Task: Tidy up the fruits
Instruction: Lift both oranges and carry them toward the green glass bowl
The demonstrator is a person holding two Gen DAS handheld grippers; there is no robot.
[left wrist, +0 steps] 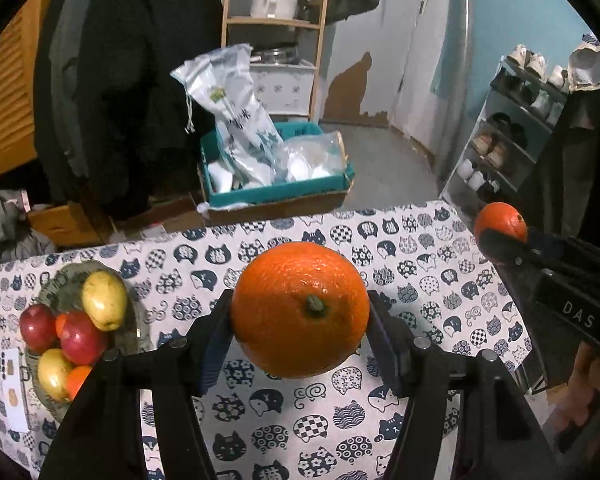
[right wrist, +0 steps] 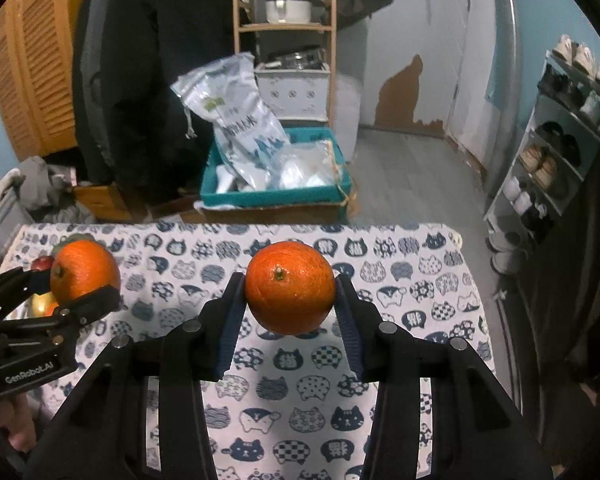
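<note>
Table under cat-print cloth (left wrist: 440, 280), fruit plate (left wrist: 66, 284) on it

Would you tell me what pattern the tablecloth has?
The tablecloth is white with dark blue cat heads, seen best in the right wrist view.

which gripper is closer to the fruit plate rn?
Left. The left gripper, clamped on an orange, is just right of the plate; the right gripper, holding another orange, is farther right.

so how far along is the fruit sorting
Already in the bowl at the table's left: apples, yellow fruit and something orange. In hand: the left tongs grip one orange and the right tongs another orange, both lifted clear of the cat-print cloth. Left: setting both down.
</note>
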